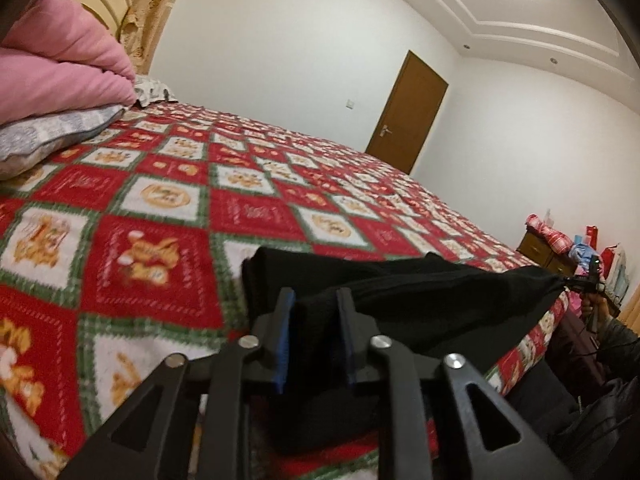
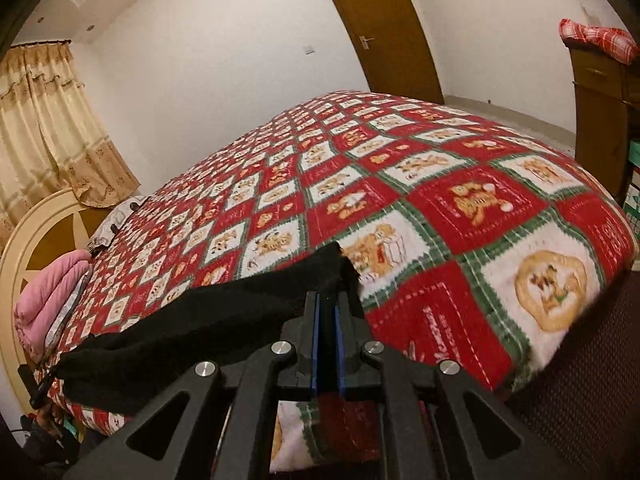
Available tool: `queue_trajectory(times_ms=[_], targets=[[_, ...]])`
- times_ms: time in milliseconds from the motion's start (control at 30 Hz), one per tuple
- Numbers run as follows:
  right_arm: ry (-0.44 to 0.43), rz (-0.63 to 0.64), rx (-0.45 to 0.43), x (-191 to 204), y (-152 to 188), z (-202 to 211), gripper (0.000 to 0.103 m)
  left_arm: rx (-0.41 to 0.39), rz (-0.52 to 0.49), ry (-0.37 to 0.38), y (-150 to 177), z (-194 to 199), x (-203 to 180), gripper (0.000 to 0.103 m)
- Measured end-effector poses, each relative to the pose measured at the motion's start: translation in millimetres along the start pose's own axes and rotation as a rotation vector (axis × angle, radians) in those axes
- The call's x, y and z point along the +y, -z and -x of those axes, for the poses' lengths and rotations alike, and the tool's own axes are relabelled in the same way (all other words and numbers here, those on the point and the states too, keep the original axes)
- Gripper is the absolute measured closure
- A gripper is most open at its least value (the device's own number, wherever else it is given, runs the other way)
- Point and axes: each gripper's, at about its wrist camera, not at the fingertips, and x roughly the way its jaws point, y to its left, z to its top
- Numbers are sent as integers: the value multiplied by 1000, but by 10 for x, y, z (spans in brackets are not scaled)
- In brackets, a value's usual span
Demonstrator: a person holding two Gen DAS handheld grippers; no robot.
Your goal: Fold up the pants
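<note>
Black pants hang stretched between my two grippers over the near edge of the bed. My left gripper is shut on a thick bunch of the black cloth at one end. In the left wrist view the right gripper shows small at the far end of the pants. In the right wrist view my right gripper is shut on the other end of the pants, which stretch away to the left down to the left gripper. A black corner sticks up above the right fingers.
The bed has a red, white and green checked blanket with bear pictures. Pink folded bedding and a grey pillow lie at the headboard end. A brown cabinet with red checked cloth stands beyond the bed's right side. A brown door is in the far wall.
</note>
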Motion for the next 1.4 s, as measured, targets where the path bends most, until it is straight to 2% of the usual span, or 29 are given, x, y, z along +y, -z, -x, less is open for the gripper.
queue_trajectory(times_ms=[33,100,133,167,200,267,300,400,533,700,867,1000,1167,1400], targets=[[18,-2,0,-11,13,5,86,5,2,-2,31,22,15,75],[35,-23,3,-49,21,18,71,13,-3,-12,91,76,30,75],[40,-32,1,-75,29,32,68,16,-7,-21,110,113,39,75],[44,-39,-2,-100,35,50,66,18,-9,-29,132,138,48,71],[46,-44,-7,-121,42,74,64,16,-8,-42,146,165,68,62],[51,-48,-16,-133,46,118,63,6,0,-75,159,229,108,50],[53,-48,-18,-135,48,134,63,5,3,-84,166,254,127,49],[70,-49,-24,-146,63,221,54,8,15,-115,177,341,193,49],[77,-64,-50,-171,111,366,54,-10,55,-140,174,463,255,49],[107,-53,-121,-19,153,573,53,5,71,-154,177,412,209,49],[94,35,-203,405,113,781,53,40,69,-133,149,340,82,49],[-3,137,-201,929,72,742,53,51,33,-128,89,321,-25,49],[-145,223,-85,1683,164,262,53,74,5,-140,-85,118,-74,49],[-348,367,138,3145,618,-724,53,149,-30,-166,-213,-295,-136,49]])
